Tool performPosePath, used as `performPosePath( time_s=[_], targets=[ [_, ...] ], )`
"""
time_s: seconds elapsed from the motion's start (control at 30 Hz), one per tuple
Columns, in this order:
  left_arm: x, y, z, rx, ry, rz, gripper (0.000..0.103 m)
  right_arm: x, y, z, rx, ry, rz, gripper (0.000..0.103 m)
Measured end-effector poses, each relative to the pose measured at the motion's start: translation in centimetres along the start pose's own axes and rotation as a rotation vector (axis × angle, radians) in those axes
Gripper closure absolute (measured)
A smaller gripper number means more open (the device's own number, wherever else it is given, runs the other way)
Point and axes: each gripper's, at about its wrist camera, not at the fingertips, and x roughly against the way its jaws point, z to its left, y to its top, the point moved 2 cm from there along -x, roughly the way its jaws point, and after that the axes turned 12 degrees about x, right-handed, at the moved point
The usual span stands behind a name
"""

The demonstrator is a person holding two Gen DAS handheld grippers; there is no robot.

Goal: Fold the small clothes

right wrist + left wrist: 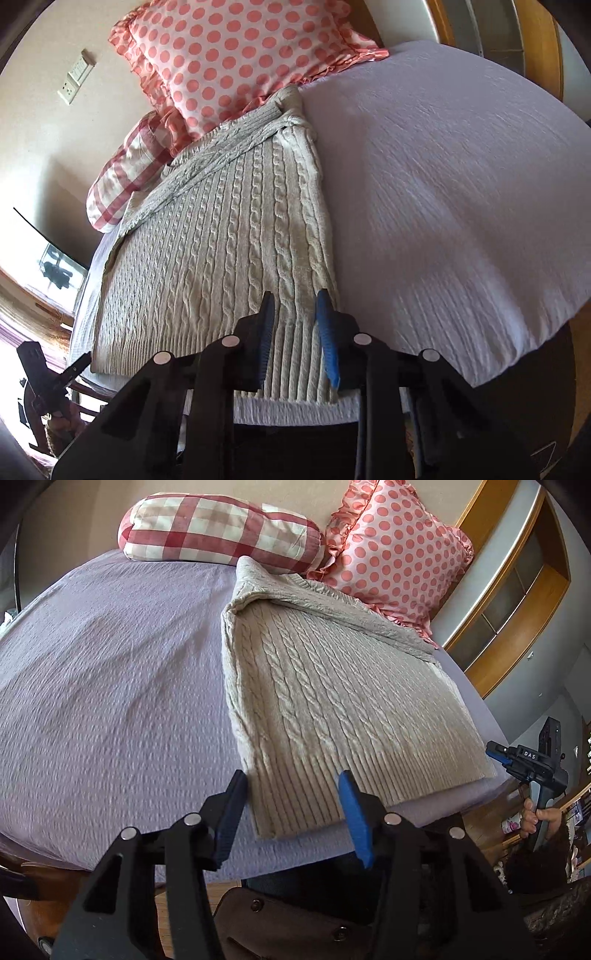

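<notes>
A beige cable-knit sweater (332, 686) lies flat on the lilac bed cover (110, 686), its sides folded in and its ribbed hem toward me. My left gripper (291, 779) is open and empty, just above the hem's left corner. My right gripper (293, 299) is open and empty, above the hem near the sweater (221, 251) right edge. In the left wrist view the right gripper (496, 755) shows at the far right, off the bed corner, held in a hand.
A red-checked pillow (218, 528) and a pink polka-dot cushion (399, 550) lean on the wall behind the sweater. A wooden shelf unit (517, 590) stands at the right. Bare bed cover (461, 184) stretches right of the sweater. The bed's front edge is right below my grippers.
</notes>
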Motion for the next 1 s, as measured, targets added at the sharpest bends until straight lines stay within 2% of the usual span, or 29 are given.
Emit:
performPosePath(
  time_s=[0.07, 0.1, 0.13, 0.17, 0.23, 0.3, 0.4, 0.5, 0.63, 0.77, 0.87, 0.97, 1.0],
  targets=[
    [0.0, -0.3, -0.2, -0.007, 0.01, -0.01, 0.053, -0.7, -0.7, 0.2, 0.01, 0.031, 0.029, 0.075],
    [0.0, -0.3, -0.3, -0.013, 0.016, -0.014, 0.054, -0.6, -1.0, 0.6, 0.027, 0.044, 0.005, 0.075],
    [-0.2, -0.4, -0.3, -0.016, 0.014, -0.009, 0.07, -0.7, -1.3, 0.9, 0.039, 0.081, 0.013, 0.075],
    [-0.5, -0.4, -0.2, -0.006, -0.003, 0.013, 0.095, -1.0, -1.5, 1.2, 0.033, 0.147, 0.031, 0.093],
    [-0.9, 0.0, 0.3, 0.034, -0.061, 0.035, 0.094, -0.9, -1.5, 1.4, 0.02, 0.198, 0.012, 0.093],
    [-1.0, 1.1, 0.5, 0.052, -0.114, 0.043, 0.095, 0.0, -0.4, 1.2, -0.004, 0.234, -0.058, 0.094],
    [0.0, 4.3, 0.3, 0.082, -0.196, -0.009, 0.095, 1.6, 3.1, 0.6, -0.05, 0.304, -0.198, 0.094],
    [0.2, 9.9, -0.3, 0.095, -0.227, -0.088, 0.095, 1.5, 8.1, 0.3, -0.077, 0.357, -0.303, 0.095],
    [-2.9, 18.9, -1.2, 0.127, -0.185, -0.145, 0.095, -2.4, 16.5, 0.2, -0.1, 0.379, -0.368, 0.095],
    [-9.4, 26.8, -1.2, 0.16, -0.06, -0.146, 0.096, -10.4, 23.2, -1.1, -0.188, 0.323, -0.311, 0.096],
    [-14.6, 30.4, -0.3, 0.191, 0.022, -0.109, 0.096, -16.6, 25.8, -2.1, -0.249, 0.261, -0.242, 0.096],
    [-18.0, 32.3, 0.5, 0.228, 0.05, -0.093, 0.096, -20.2, 27.9, -2.6, -0.272, 0.205, -0.224, 0.096],
    [-18.8, 32.8, 0.7, 0.235, 0.061, -0.091, 0.096, -21.1, 28.5, -2.8, -0.273, 0.155, -0.212, 0.096]
  ],
)
